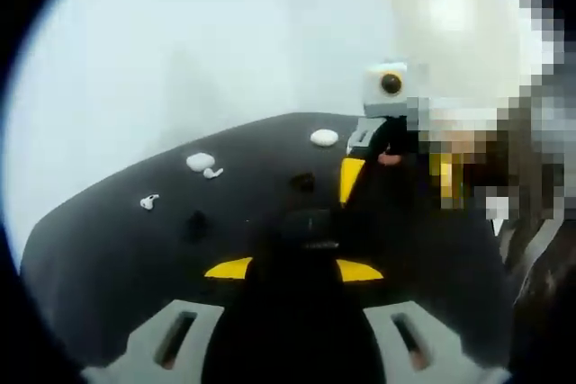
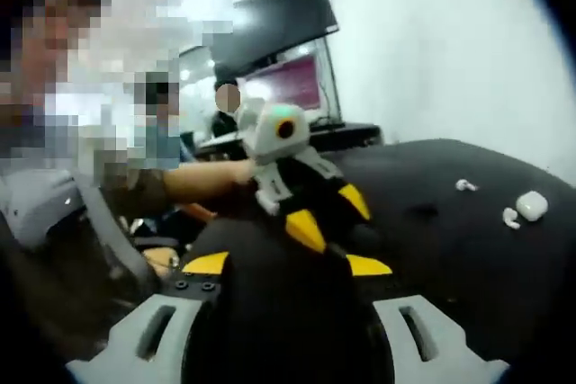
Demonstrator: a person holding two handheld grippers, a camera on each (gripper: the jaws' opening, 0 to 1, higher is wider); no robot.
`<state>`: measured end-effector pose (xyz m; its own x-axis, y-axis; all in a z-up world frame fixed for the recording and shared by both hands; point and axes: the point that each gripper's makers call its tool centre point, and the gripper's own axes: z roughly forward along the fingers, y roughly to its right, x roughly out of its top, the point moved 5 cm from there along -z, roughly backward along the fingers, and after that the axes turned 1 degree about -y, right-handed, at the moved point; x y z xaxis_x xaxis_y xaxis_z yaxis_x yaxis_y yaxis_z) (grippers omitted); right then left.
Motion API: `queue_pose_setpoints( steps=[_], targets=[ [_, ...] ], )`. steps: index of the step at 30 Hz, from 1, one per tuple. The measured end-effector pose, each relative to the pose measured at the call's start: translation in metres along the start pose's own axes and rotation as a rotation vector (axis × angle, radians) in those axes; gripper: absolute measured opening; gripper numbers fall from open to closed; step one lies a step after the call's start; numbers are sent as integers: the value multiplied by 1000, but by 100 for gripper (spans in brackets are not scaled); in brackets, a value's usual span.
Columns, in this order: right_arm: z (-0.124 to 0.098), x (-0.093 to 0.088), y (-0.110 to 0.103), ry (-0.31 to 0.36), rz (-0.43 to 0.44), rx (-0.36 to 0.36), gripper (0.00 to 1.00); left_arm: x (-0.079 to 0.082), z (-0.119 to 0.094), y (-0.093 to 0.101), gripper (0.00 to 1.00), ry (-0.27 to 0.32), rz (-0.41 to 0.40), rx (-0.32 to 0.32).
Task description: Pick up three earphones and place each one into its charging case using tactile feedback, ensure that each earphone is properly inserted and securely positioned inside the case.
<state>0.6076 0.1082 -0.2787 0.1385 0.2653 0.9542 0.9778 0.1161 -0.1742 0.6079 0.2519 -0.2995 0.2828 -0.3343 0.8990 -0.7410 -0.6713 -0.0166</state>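
On round black tabletop (image 1: 117, 240): two small white earphones (image 1: 149, 201) (image 1: 212, 173) lying loose, one beside white oval charging case (image 1: 200, 161), second white case (image 1: 324, 138) well apart. Pale wall behind. Left gripper (image 1: 293, 269) and right gripper (image 2: 288, 264): yellow-tipped jaws apart, empty.

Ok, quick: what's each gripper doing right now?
Left gripper: open, holding nothing, above the black table.
Right gripper: open, holding nothing.
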Motion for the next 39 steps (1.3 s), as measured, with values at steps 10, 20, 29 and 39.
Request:
queue_pose_setpoints(
  steps=[10, 20, 29, 39],
  targets=[
    [17, -5, 13, -25, -26, -79, 59, -2, -7, 22, 32, -5, -69, -80],
    [15, -15, -15, -84, 28, 82, 60, -1, 3, 22, 37, -44, -7, -107],
    [5, -12, -5, -64, 56, 43, 59, 0, 2, 27, 38, -46, -22, -167],
    [0, 3, 17, 50, 90, -81, 38, 7, 1, 5, 38, 26, -206, -190]
  ],
)
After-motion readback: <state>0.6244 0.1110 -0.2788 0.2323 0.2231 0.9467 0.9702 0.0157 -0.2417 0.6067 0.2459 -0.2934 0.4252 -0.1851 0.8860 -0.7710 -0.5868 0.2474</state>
